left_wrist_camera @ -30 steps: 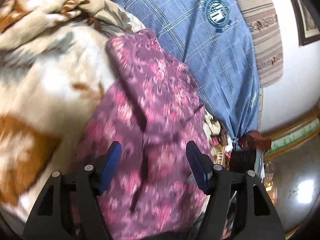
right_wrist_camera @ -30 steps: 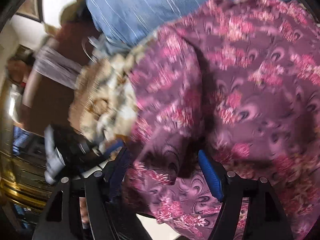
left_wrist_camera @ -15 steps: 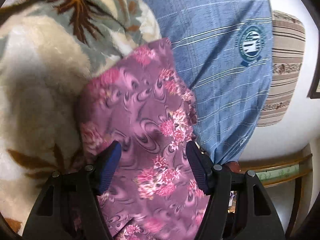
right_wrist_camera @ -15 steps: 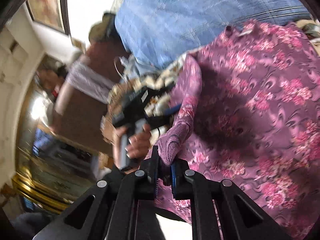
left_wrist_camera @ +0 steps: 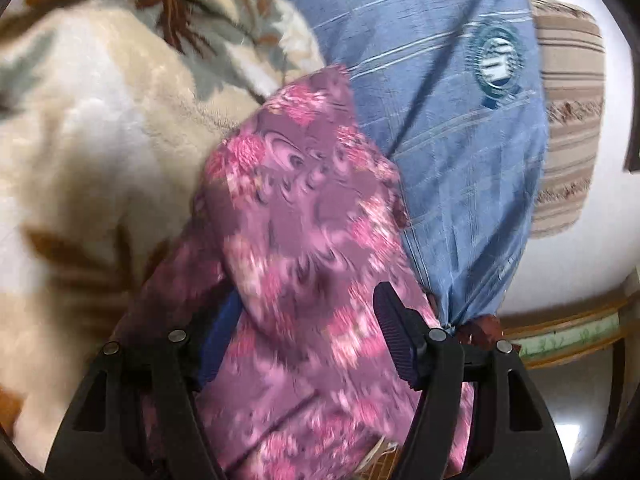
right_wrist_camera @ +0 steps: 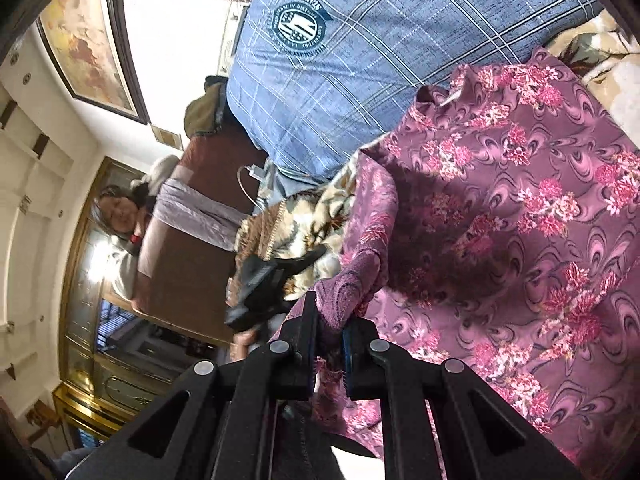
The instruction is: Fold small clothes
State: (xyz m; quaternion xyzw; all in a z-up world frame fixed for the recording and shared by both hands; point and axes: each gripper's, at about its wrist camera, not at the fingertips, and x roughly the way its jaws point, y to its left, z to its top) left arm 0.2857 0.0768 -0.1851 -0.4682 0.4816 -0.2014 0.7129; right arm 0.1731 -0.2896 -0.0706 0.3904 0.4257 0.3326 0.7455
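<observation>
Purple floral garment [right_wrist_camera: 520, 208], thin and rumpled, drapes over the fleecy leaf-print blanket [left_wrist_camera: 100, 140] beside a blue plaid pillow [right_wrist_camera: 360, 60]; right claw [right_wrist_camera: 330, 344] pinches its edge, left claw [left_wrist_camera: 312, 340] spread around a fold.

Home, bedroom or sitting room — plush leaf-patterned blanket [left_wrist_camera: 92, 152] spread under clothes, blue checked cushion [right_wrist_camera: 360, 60] with round crest beside striped pillow [left_wrist_camera: 568, 120]. Framed painting [right_wrist_camera: 84, 40] on white wall, gilt-edged cabinet [right_wrist_camera: 92, 380] with mirrored front (person reflected or seated there, cannot tell which) — white charger cable [right_wrist_camera: 248, 180] trailing near brown furniture [right_wrist_camera: 192, 256]. Floral purple garment [right_wrist_camera: 520, 220] lies on blanket.
</observation>
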